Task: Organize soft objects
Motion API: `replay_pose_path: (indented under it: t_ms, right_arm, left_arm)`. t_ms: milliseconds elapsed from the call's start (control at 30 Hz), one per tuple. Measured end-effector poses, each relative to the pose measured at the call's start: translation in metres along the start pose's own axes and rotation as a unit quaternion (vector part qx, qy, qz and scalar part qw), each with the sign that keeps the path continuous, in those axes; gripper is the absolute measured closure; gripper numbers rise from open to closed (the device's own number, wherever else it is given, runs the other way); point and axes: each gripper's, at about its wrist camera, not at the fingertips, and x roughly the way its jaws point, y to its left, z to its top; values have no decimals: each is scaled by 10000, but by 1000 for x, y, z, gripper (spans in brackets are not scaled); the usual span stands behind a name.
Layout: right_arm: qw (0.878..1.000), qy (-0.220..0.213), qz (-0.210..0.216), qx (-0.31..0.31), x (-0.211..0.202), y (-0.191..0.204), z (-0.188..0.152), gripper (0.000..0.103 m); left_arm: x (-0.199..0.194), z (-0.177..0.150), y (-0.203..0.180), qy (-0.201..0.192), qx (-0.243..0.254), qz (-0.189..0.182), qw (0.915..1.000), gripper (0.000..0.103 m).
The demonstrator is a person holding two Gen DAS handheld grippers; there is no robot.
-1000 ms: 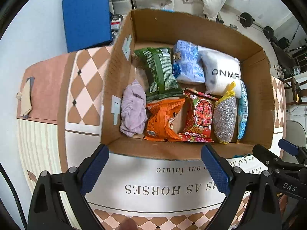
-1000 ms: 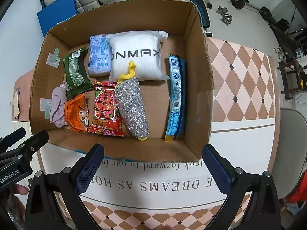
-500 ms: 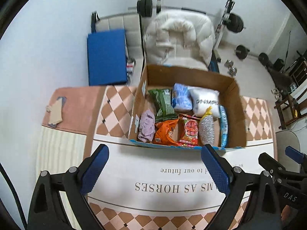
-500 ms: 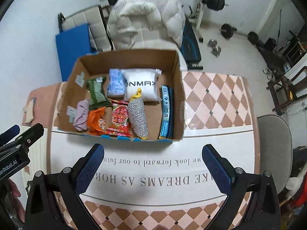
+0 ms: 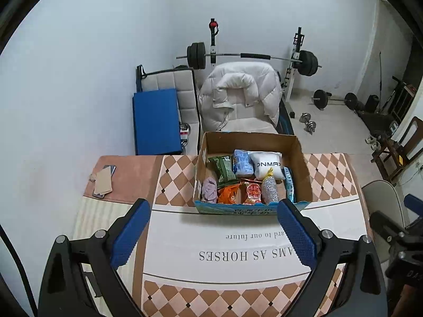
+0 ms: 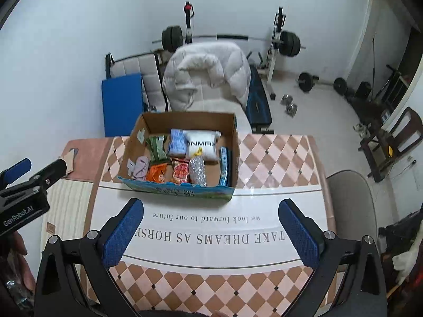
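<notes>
While grippers gape – crinkly packets fill cardboard box (image 5: 301,158)

left tongs (image 5: 214,233): spread wide, nothing held | right tongs (image 6: 211,233): spread wide, nothing held

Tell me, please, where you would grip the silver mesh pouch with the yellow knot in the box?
Probably from above, across the middle of the silver mesh pouch: it lies flat and long in the cardboard box, so its narrow width suits open jaws; the yellow knot looks flimsy.
</notes>
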Motion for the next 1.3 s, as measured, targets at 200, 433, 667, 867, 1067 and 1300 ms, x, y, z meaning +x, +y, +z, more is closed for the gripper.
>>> replay_pose_path:
  t_ms: [200, 433, 667, 867, 1067, 1300]
  right_arm:
    - [9995, -306, -26, -62, -45, 4, -10, 0]
    - [9993, -373, -5, -104, -70, 6, -21, 0]
    - [9991, -424, -13, -96, -91, 6, -32, 0]
    - [9986, -519, -82, -82, -100, 1, -33, 0]
    - [9983, -559, -160, -106, -91, -1, -23, 0]
    - [9967, -743, -286, -160, -82, -1, -9, 0]
  left_arm:
    - [-29, -11, -1, -46, 14, -127, 9999, 5]
    - [-52, -21, -1, -75, -71, -286, 9995, 5]
    - [-66, -26, -6, -131, -93, -441, 9989, 5]
    - [-67, -23, -7, -278, -161, -393, 9987, 5]
    - [-62, -20, -7, -476, -139, -211, 9985, 0]
    - [-57, -16, -8, -489, -133, -94, 9987, 0]
